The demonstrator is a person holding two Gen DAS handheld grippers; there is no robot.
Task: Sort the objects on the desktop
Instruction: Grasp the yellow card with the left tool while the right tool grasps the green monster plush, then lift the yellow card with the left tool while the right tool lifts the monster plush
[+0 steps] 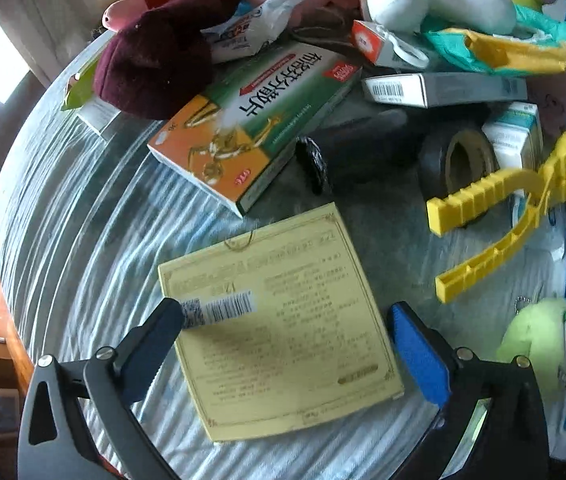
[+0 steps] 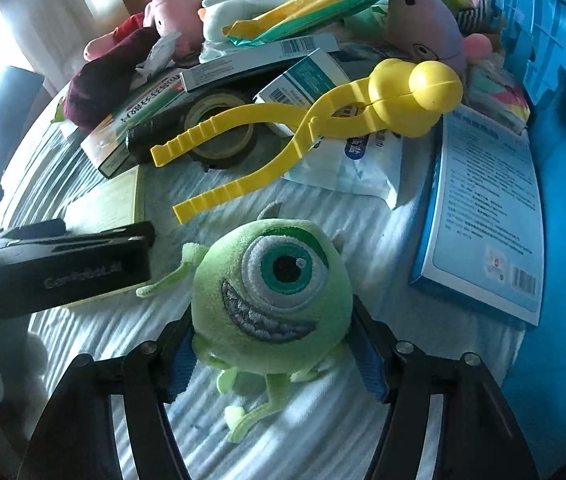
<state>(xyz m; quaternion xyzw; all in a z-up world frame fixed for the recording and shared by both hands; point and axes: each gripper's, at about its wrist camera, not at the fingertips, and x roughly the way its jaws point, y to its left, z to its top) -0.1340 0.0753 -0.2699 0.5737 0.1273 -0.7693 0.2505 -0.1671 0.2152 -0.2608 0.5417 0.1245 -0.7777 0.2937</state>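
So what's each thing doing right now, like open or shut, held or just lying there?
left gripper: open above the yellow card, which lies flat
right gripper: shut on the green one-eyed plush
yellow snowball tongs: handles spread, ball shut
tape roll: lying flat
orange-green box: closed, tilted

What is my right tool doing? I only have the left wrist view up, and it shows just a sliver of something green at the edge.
Observer: The right tool is closed on a green one-eyed plush, with a blue pad pressed against each flank.
Operator: What lies on the far side of that plush, away from my card?
Observer: A blue box lies flat there with its printed back and barcode facing up, next to a blue crate.
Operator: And the yellow clamp's round head, what is under it?
Observer: The yellow clamp has its head over a white plastic packet, close to the blue box's corner.
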